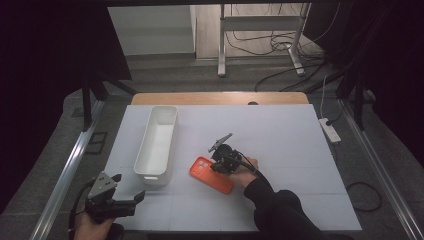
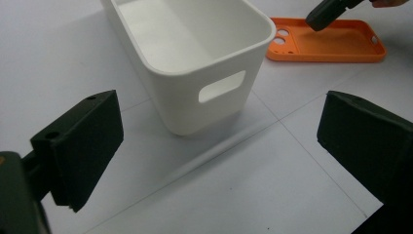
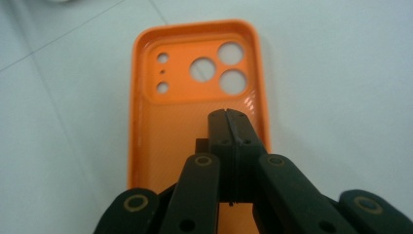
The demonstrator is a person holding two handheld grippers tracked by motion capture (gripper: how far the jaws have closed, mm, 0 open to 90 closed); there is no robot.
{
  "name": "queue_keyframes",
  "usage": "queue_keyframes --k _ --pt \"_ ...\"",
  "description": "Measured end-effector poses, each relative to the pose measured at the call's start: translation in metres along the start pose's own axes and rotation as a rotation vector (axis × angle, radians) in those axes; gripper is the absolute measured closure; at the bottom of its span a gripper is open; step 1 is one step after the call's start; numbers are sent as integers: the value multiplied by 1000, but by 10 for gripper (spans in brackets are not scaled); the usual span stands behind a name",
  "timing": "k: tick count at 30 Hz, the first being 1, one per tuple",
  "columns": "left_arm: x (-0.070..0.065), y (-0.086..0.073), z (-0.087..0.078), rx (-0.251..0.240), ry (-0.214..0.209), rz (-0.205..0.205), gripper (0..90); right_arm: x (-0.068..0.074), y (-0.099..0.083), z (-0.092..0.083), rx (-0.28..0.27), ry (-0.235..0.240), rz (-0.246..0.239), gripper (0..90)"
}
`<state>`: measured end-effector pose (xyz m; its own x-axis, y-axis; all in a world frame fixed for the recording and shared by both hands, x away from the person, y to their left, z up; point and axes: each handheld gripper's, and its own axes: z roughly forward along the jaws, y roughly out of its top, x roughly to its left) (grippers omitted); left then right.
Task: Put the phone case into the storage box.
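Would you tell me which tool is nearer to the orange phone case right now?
Right. The right tool is directly over the orange phone case, jaws shut together. The left tool waits open at the table's near left corner, beyond the white bin.

A lab-like recording bay: black curtains [image 1: 45, 55], white-covered table [image 1: 280, 130], floor cables [image 1: 280, 42], power strip [image 1: 330, 129]
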<state>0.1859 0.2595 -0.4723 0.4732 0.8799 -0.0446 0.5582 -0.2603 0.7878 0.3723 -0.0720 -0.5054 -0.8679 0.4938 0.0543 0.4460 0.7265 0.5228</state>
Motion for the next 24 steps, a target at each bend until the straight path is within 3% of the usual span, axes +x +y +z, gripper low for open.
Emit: queue_keyframes --k 12,24 --pt "1 0 0 -1 -1 -4 39 -8 13 15 -2 -15 14 894" --pt "1 0 0 -1 -1 -5 41 -14 10 11 3 -47 53 894"
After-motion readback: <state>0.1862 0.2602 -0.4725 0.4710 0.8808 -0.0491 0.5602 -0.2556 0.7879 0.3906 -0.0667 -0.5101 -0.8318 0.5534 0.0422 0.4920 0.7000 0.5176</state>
